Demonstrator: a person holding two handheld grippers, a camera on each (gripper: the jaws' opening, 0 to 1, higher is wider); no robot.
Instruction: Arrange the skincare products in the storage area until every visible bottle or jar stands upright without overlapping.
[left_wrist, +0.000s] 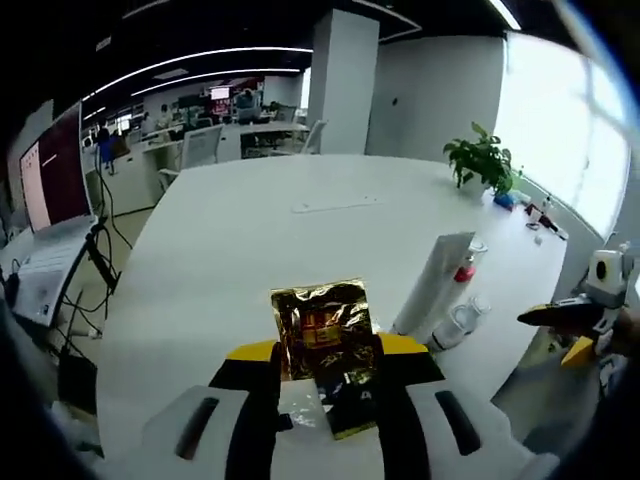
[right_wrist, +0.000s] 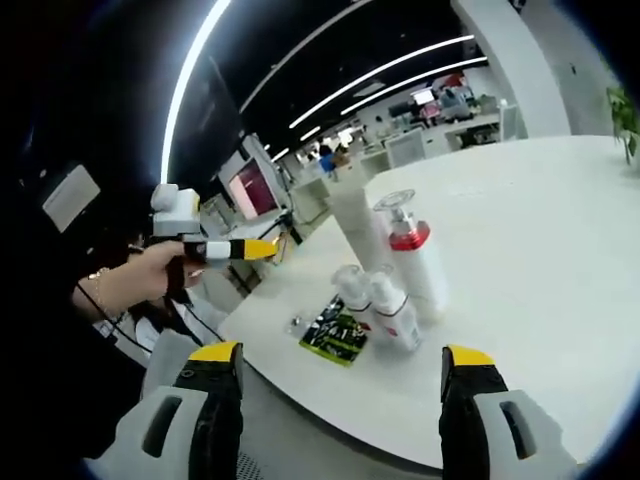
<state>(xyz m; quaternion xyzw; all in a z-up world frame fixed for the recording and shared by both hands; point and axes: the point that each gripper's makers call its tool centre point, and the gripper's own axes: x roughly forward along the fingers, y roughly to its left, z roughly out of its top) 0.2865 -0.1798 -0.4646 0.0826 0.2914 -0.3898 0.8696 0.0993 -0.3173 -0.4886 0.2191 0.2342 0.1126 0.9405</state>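
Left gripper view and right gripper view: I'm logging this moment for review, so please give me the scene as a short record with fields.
left gripper: shut on gold foil sachet
right gripper: open, holding nothing
table: white
tall pump bottle: upright, red collar, clear cap
two small bottles: beside the pump bottle
flat green packet: lying near the table edge
potted plant: far side of the table
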